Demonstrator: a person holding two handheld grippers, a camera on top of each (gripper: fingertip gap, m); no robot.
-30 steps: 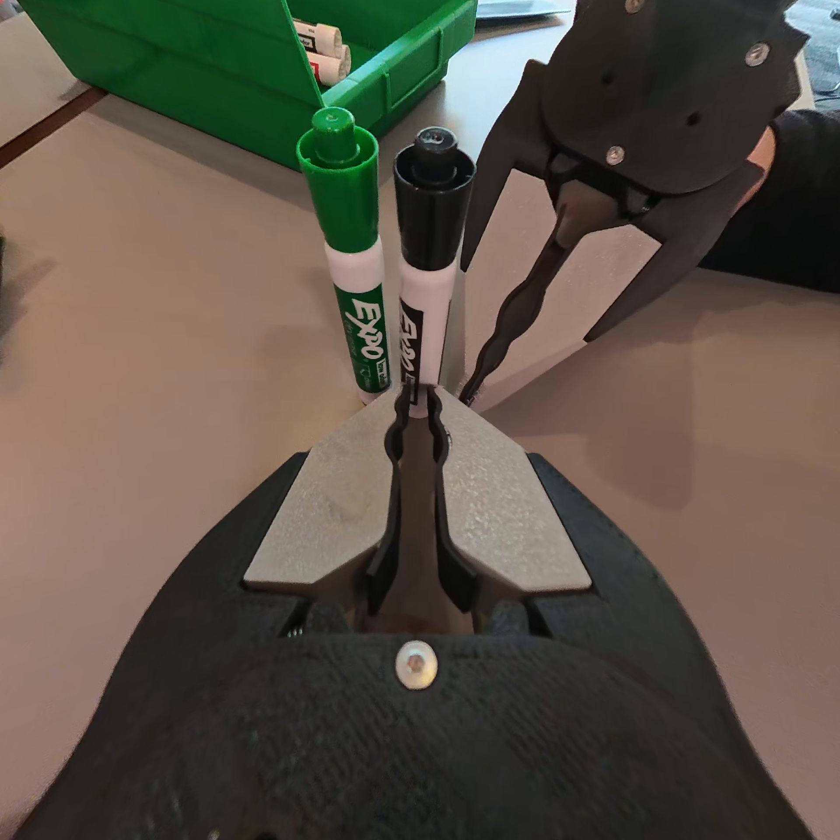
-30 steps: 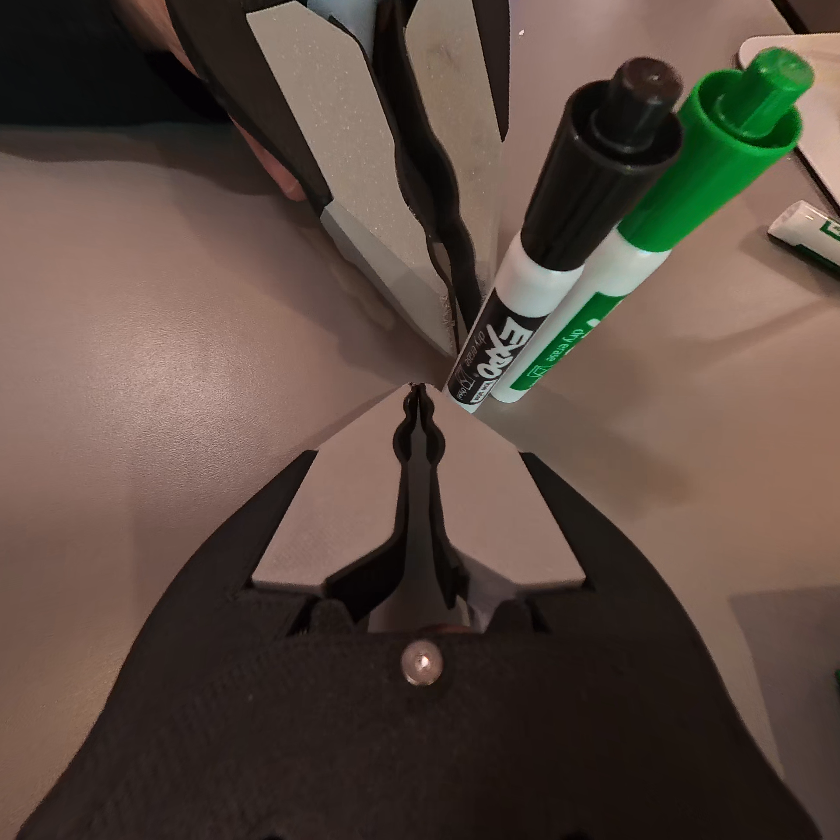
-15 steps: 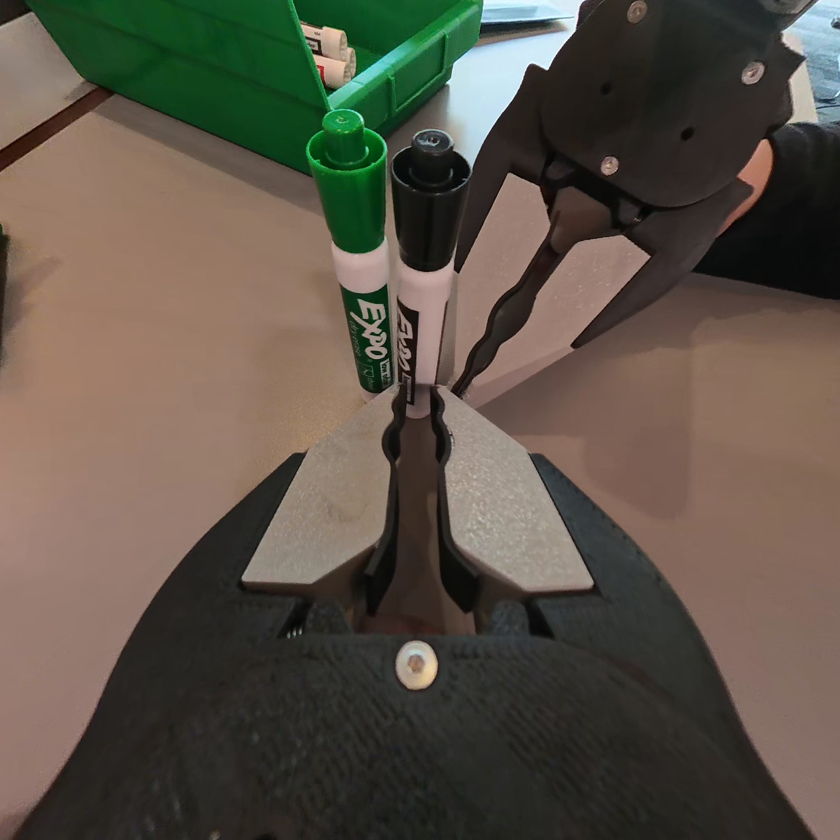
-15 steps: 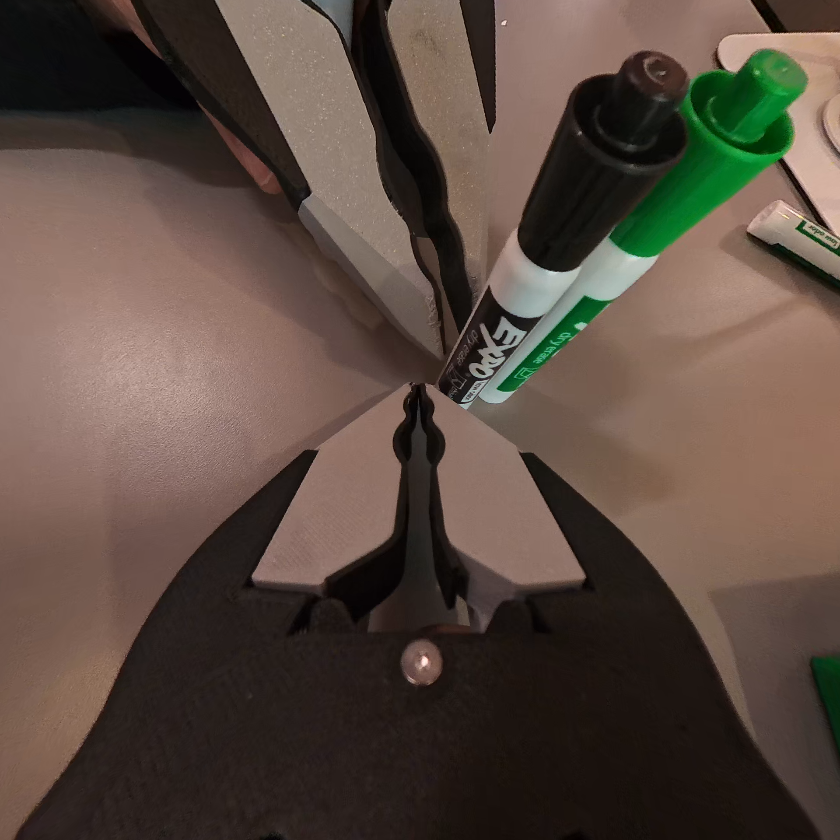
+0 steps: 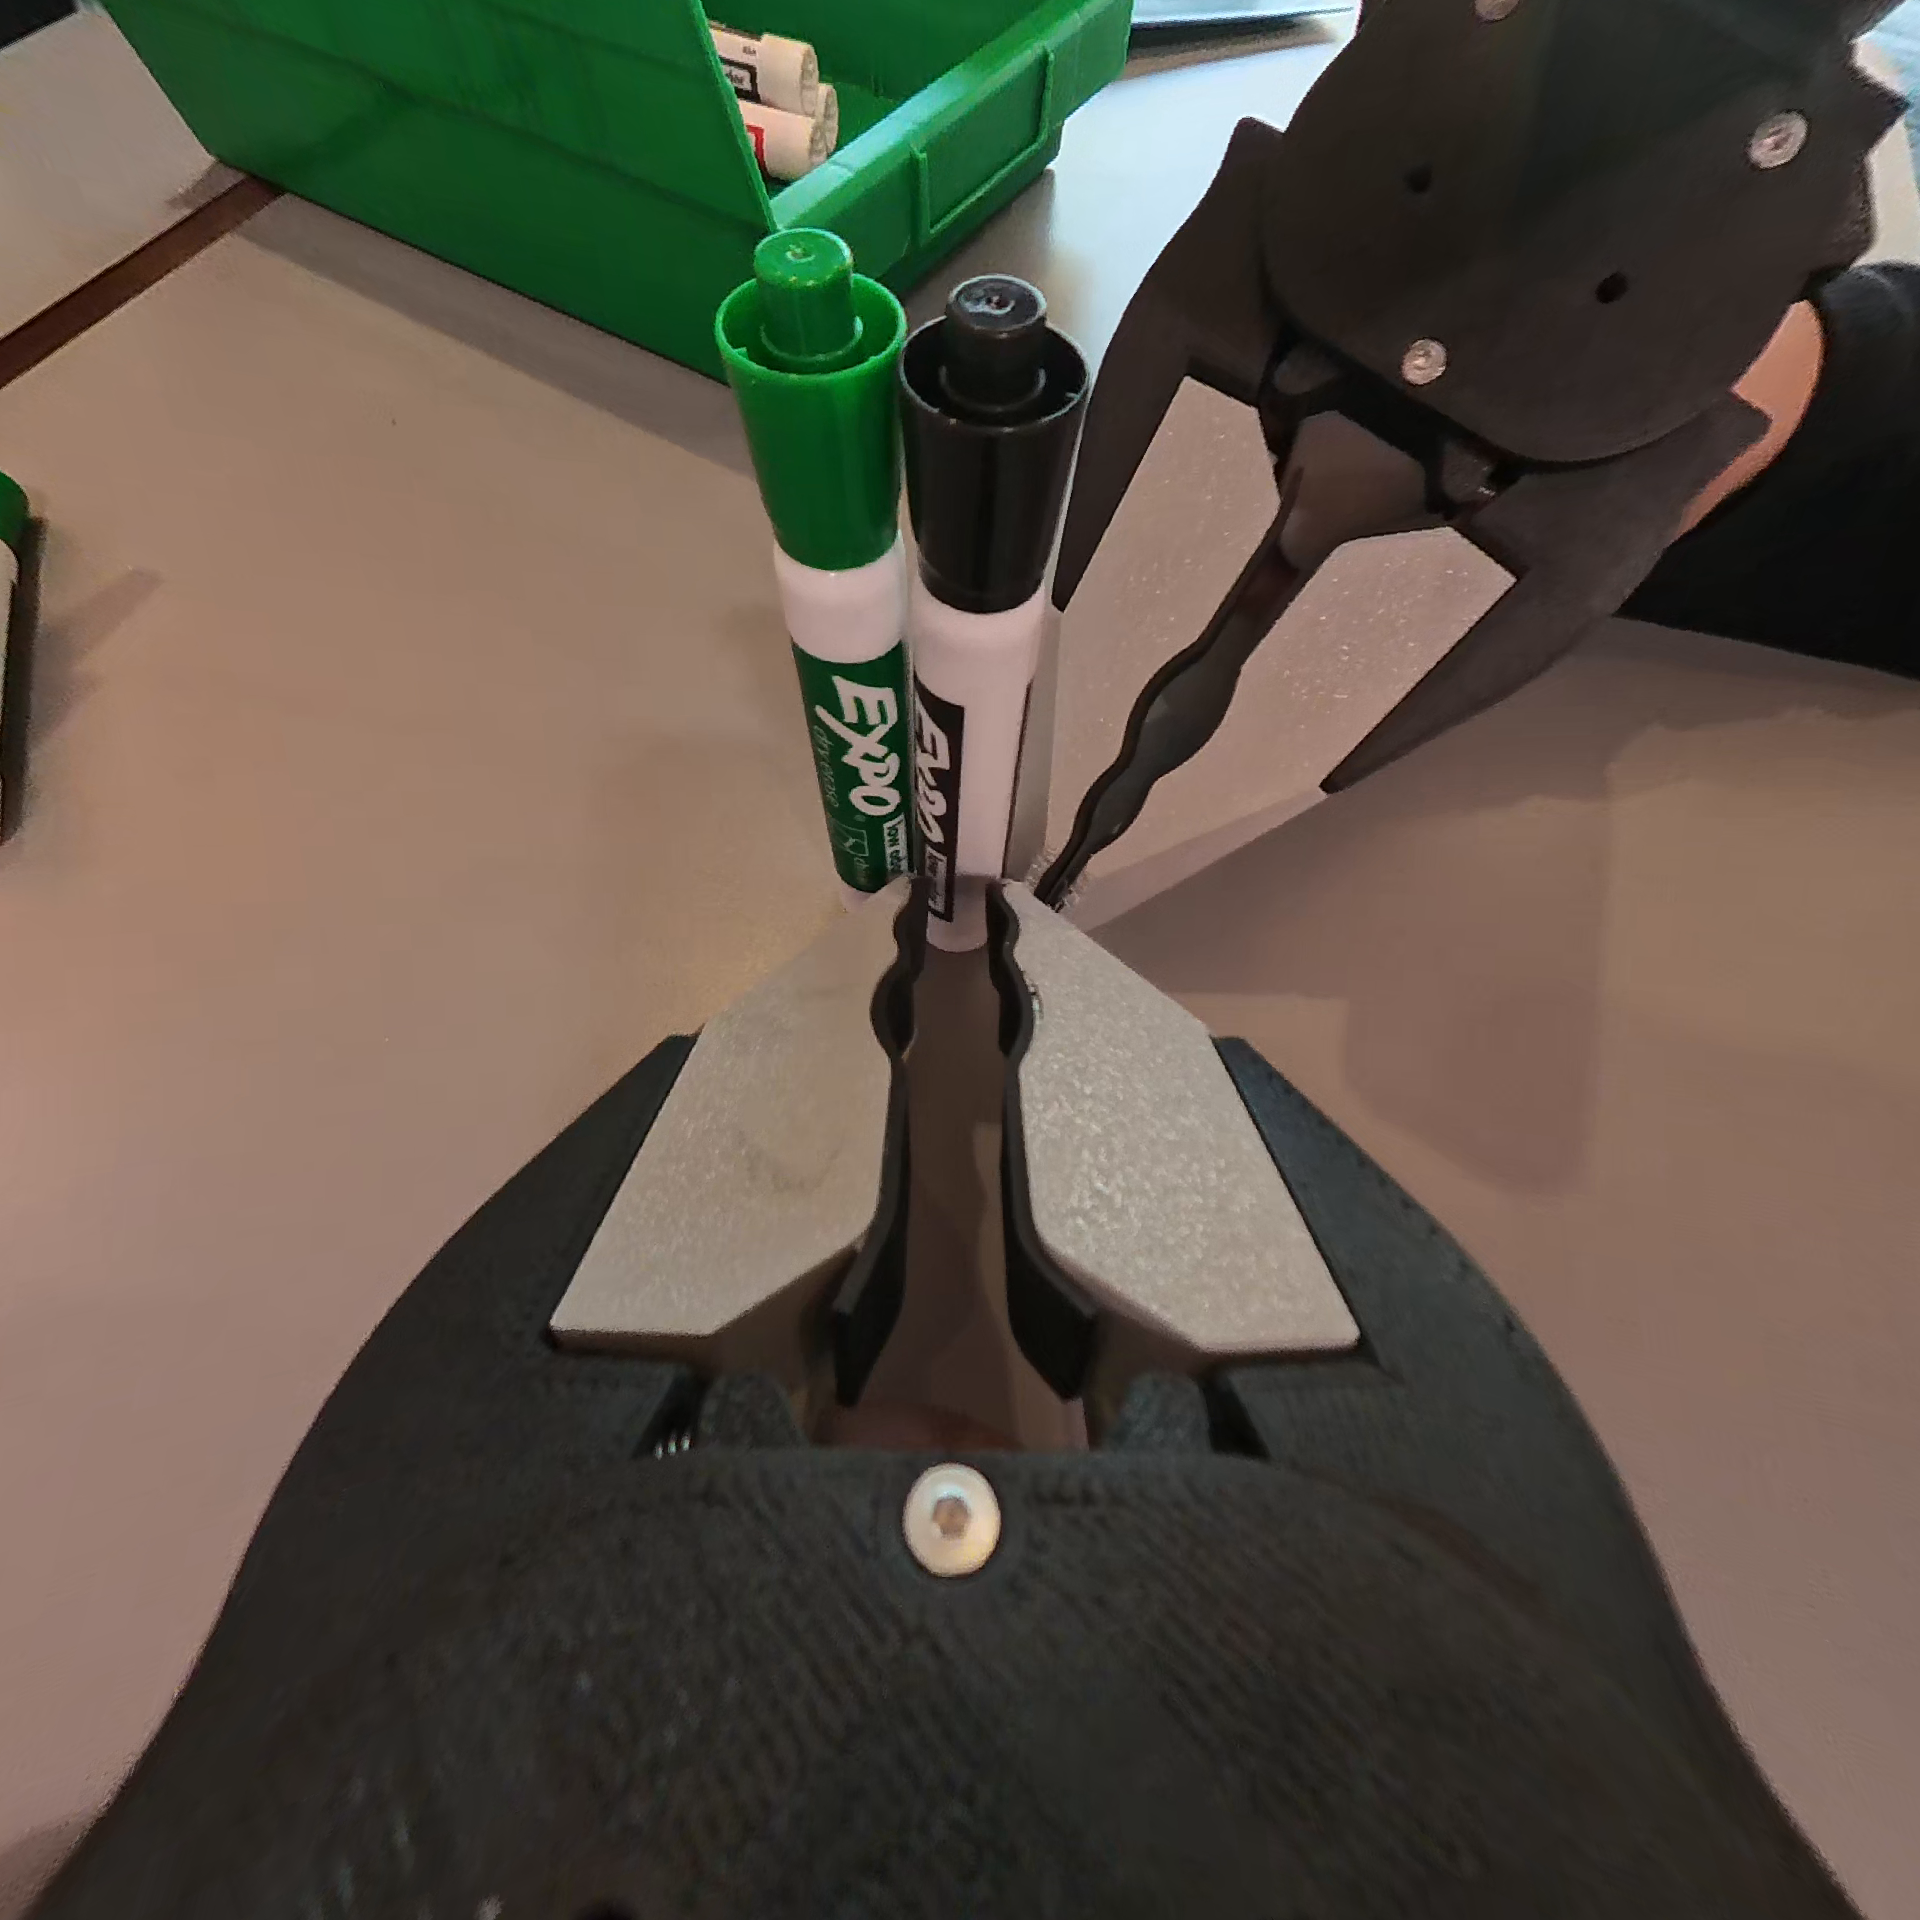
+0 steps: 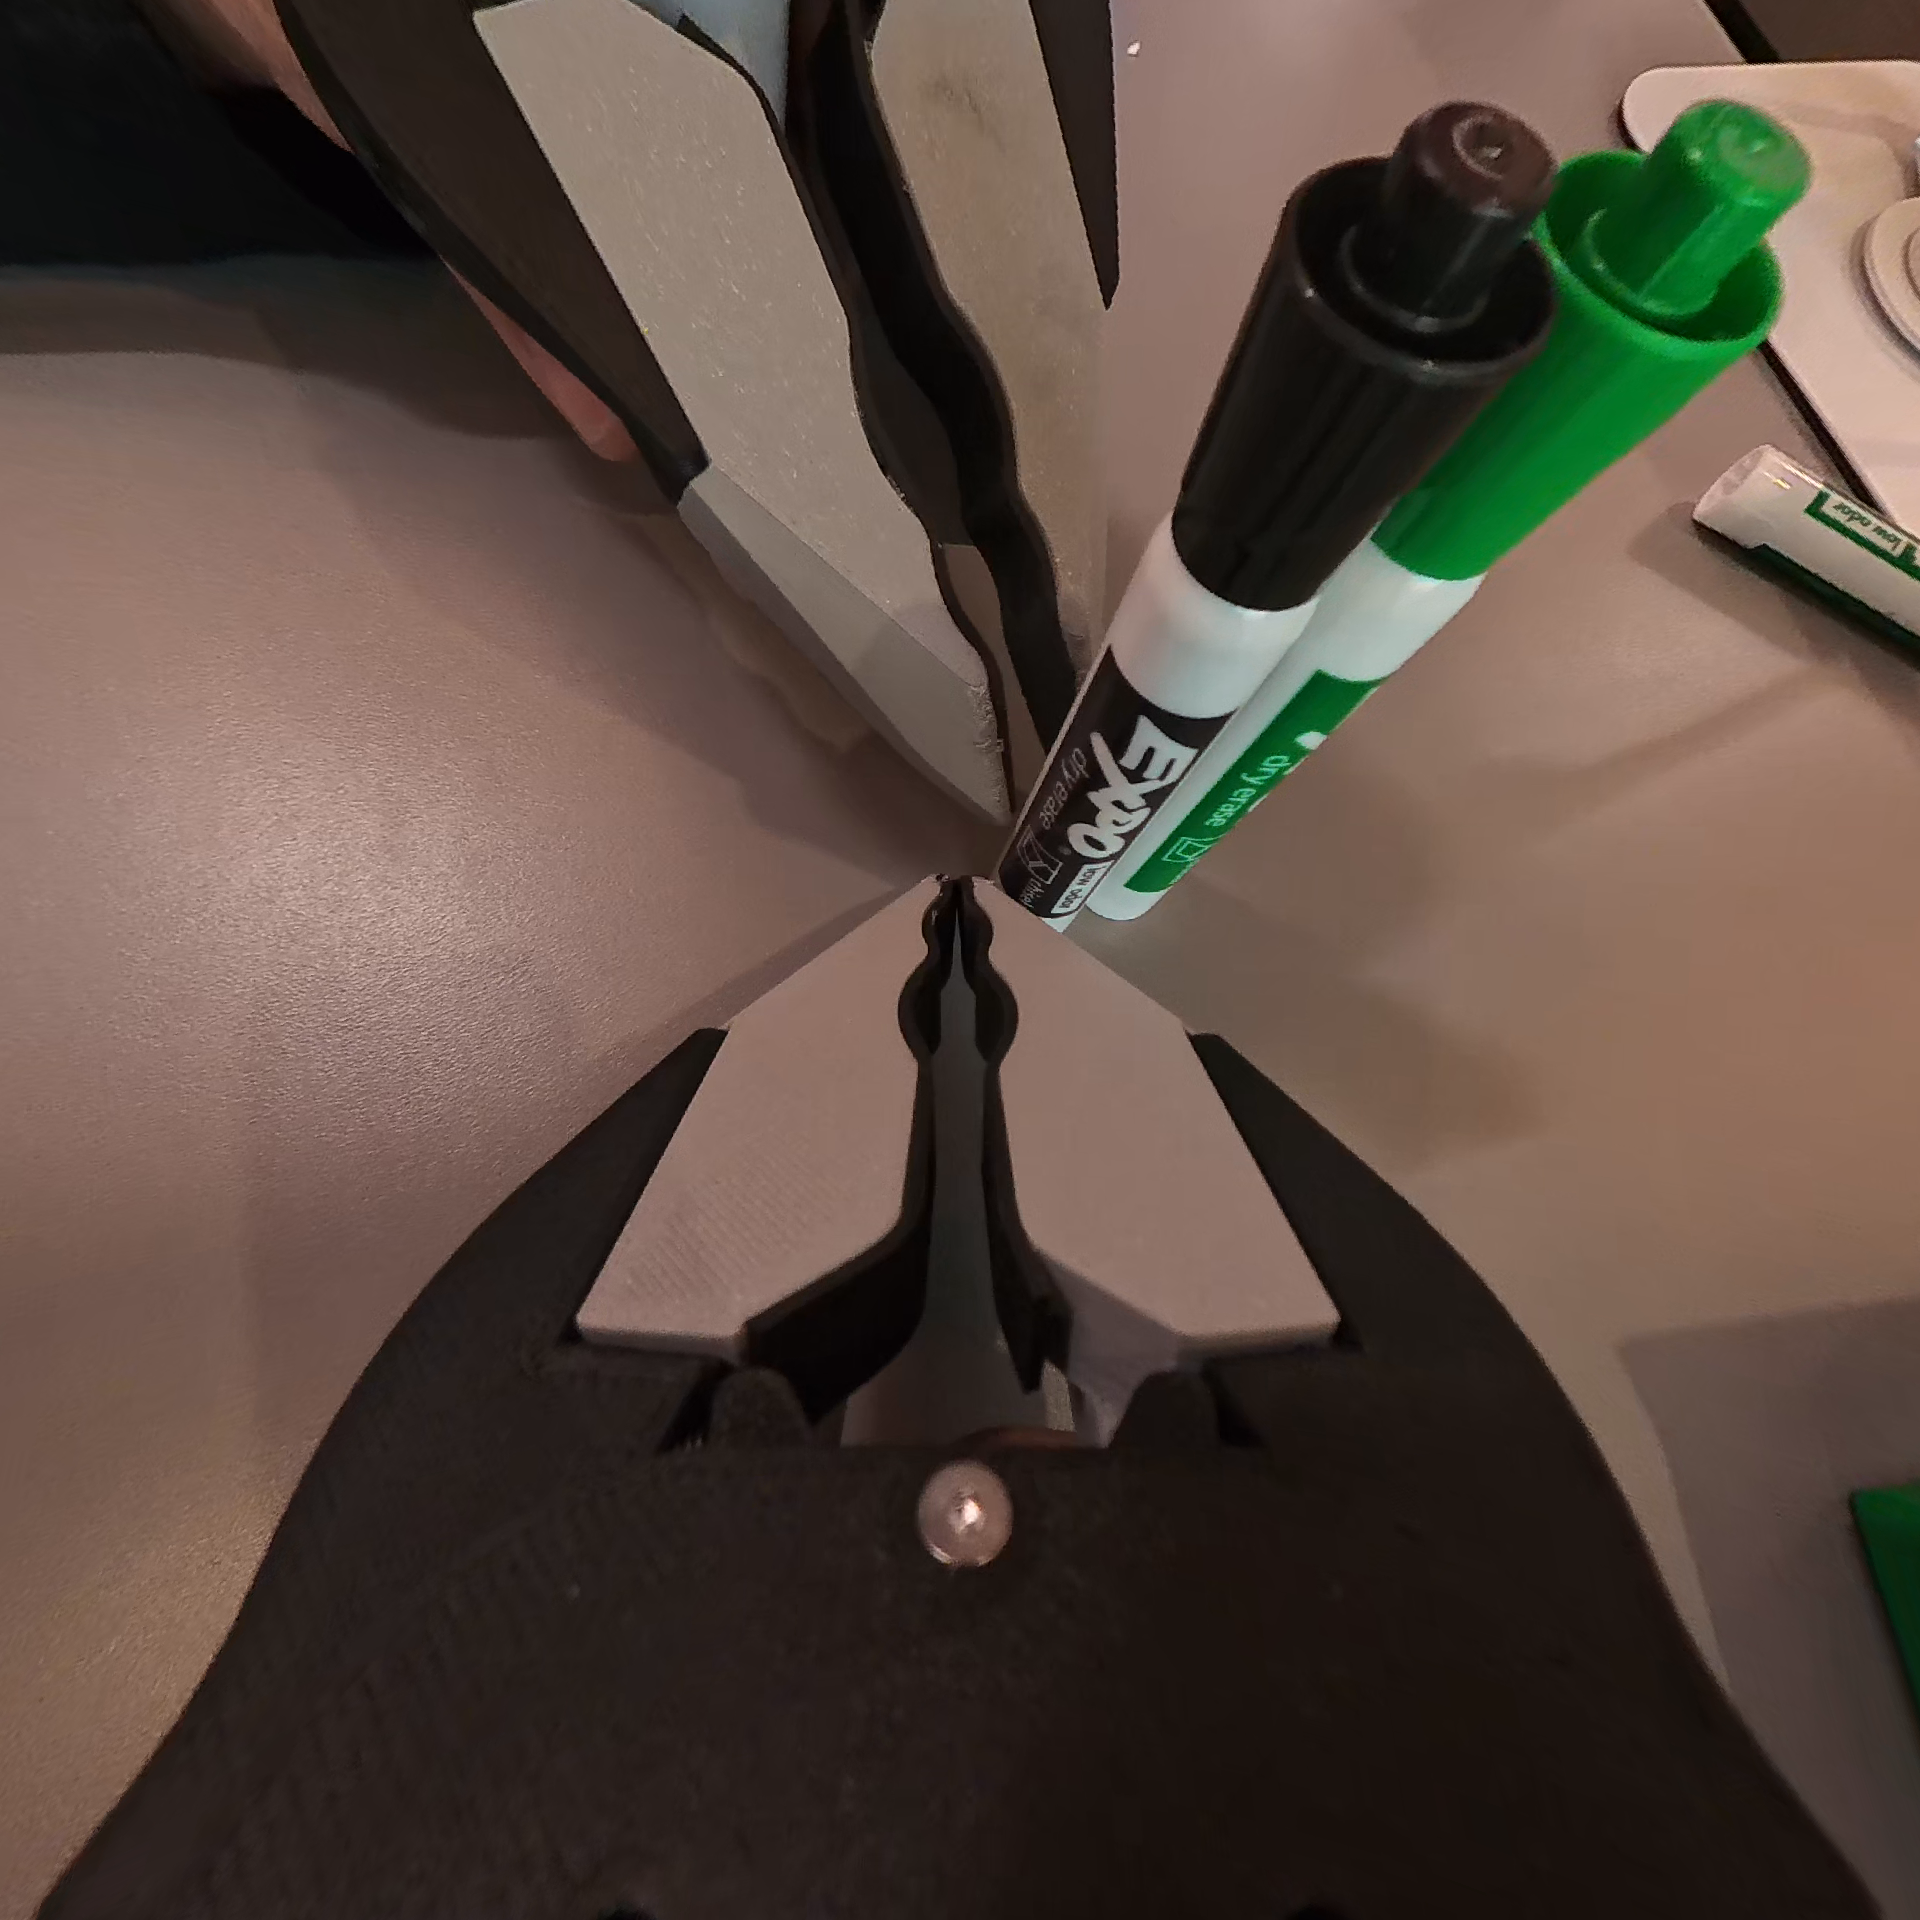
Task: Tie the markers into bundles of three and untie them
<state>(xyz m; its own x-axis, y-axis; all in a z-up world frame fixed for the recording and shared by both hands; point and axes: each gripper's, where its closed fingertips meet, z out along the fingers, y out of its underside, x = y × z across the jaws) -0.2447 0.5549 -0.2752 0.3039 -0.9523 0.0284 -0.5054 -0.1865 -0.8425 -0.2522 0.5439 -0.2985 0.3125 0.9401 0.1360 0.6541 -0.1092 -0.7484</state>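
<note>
A black marker (image 5: 982, 582) and a green marker (image 5: 842, 582) stand upright side by side on the table, caps up. My left gripper (image 5: 951, 904) is shut on the black marker's bottom end, with a pad against each side. The green marker stands just outside its left finger. What joins the two markers is hidden. My right gripper (image 6: 954, 885) is shut with nothing visible between its tips, which rest low on the table just left of the black marker (image 6: 1299, 436) and green marker (image 6: 1558, 416). It reaches in from the upper right in the left wrist view (image 5: 1060, 888). The left gripper comes down from the top in the right wrist view (image 6: 1003, 790).
A green bin (image 5: 582, 156) holding more markers (image 5: 790, 94) stands behind the pair. Another marker lies at the left edge (image 5: 8, 623) and shows at the right of the right wrist view (image 6: 1808, 561). A pale flat board (image 6: 1766, 125) lies beyond. A person's sleeve (image 5: 1849, 468) is at right. Less than 4 cm separates the two grippers' tips.
My left jaws have widened a little around the black marker's end. The green marker's cap has closed up against the black one. My right gripper has stayed shut in place.
</note>
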